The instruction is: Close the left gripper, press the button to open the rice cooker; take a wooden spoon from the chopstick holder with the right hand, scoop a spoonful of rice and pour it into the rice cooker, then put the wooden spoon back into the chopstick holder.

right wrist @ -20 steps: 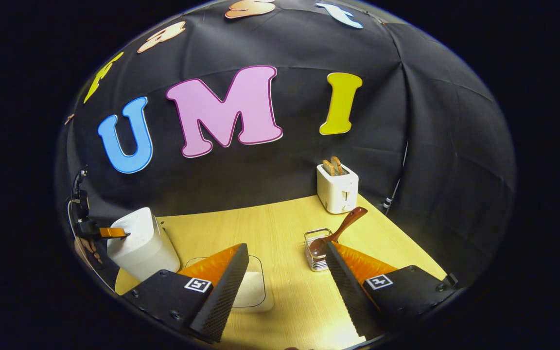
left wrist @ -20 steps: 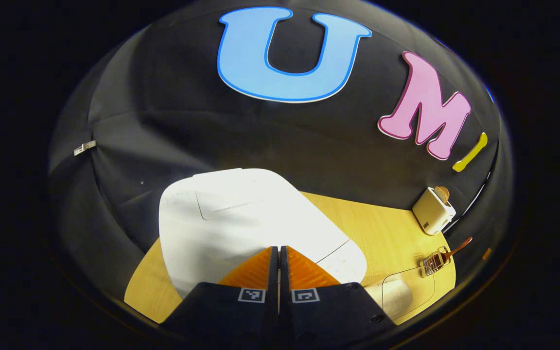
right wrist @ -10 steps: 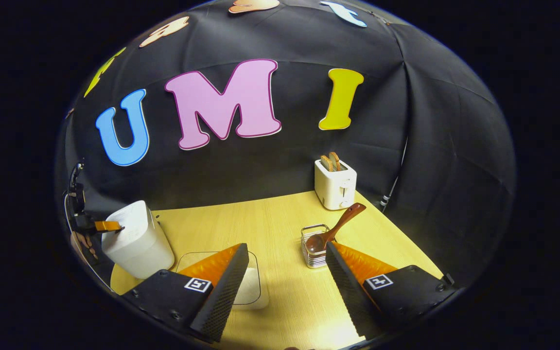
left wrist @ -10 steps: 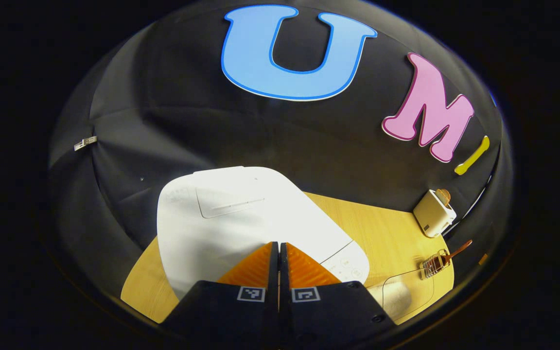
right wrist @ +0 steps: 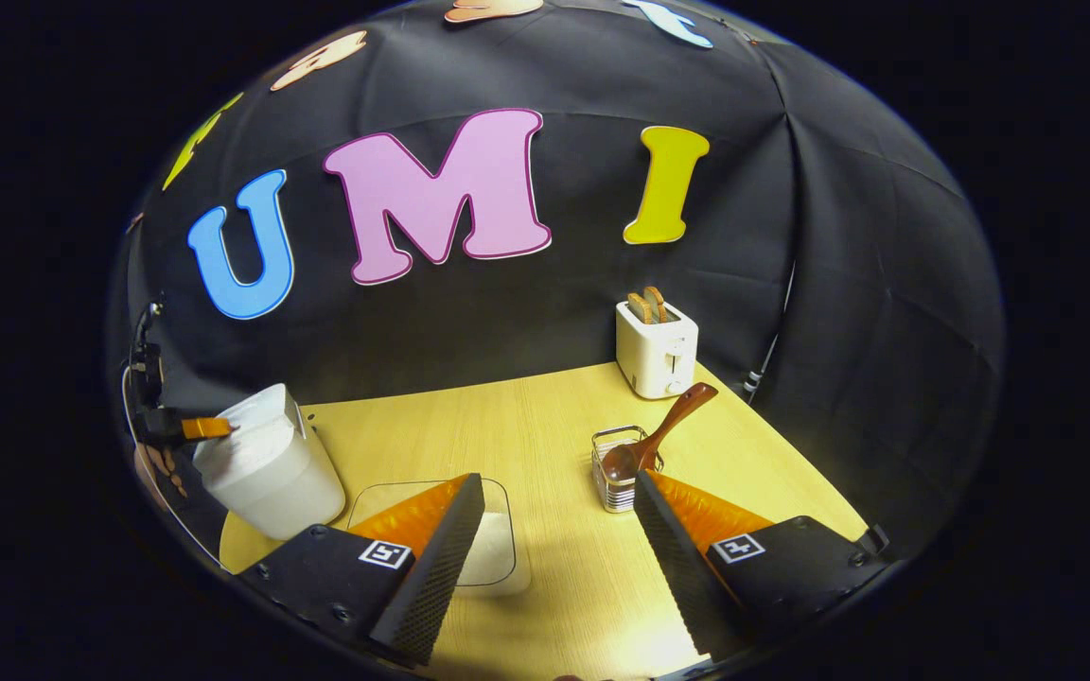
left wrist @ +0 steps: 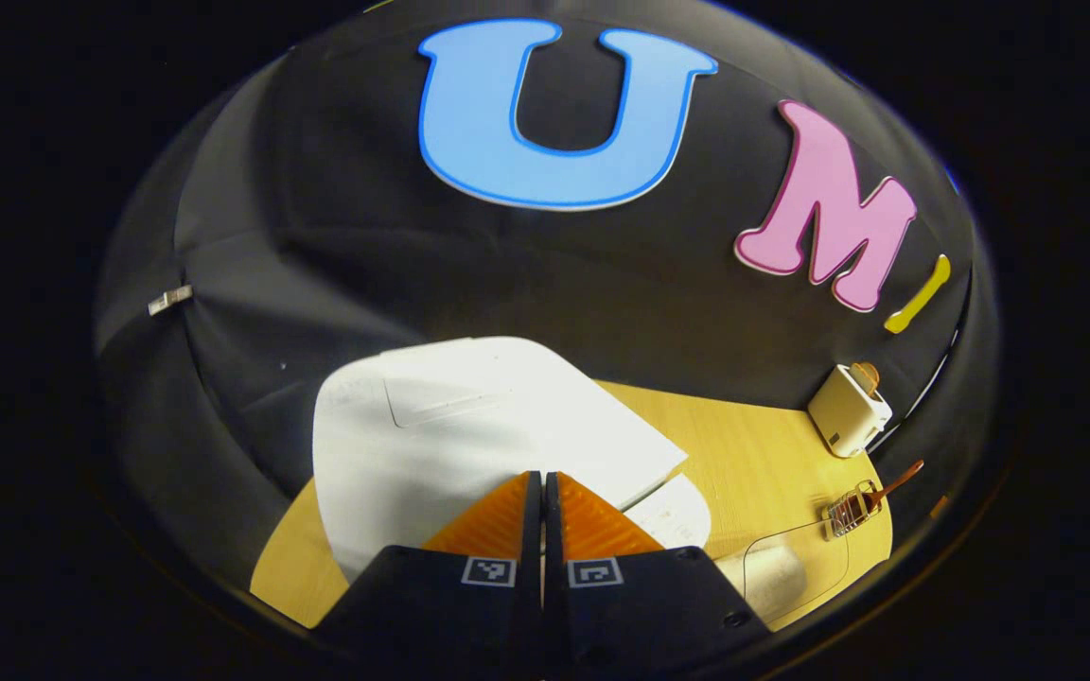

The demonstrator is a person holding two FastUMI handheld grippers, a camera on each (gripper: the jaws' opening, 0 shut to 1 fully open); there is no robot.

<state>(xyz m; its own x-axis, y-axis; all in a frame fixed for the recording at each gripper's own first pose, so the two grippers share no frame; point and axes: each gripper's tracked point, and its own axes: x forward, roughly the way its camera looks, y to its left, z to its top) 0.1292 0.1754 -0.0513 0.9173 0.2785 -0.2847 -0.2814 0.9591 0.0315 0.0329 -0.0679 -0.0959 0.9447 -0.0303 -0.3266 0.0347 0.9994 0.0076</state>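
Observation:
The white rice cooker (left wrist: 469, 426) lies right under my left gripper (left wrist: 542, 476), which is shut with its tips on the cooker's front top. The lid stands slightly lifted, with a gap along its front right edge. In the right gripper view the cooker (right wrist: 261, 463) is at the far left, lid tilted up, the left gripper (right wrist: 200, 427) touching it. My right gripper (right wrist: 557, 478) hangs open over the table, holding nothing. Beyond its right finger a wooden spoon (right wrist: 663, 430) leans in the wire chopstick holder (right wrist: 616, 473). A clear box of rice (right wrist: 498, 549) sits behind its left finger.
A white toaster (right wrist: 659, 350) with bread slices stands at the back of the wooden table (right wrist: 507, 426), near the black wall. A hand (right wrist: 162, 468) shows below the left gripper. The left gripper view has the toaster (left wrist: 848, 411), holder (left wrist: 848, 511) and rice box (left wrist: 782, 567) at right.
The rice cooker's lid has popped up a little from shut. The left gripper stays shut at the cooker's front. The right gripper has barely moved.

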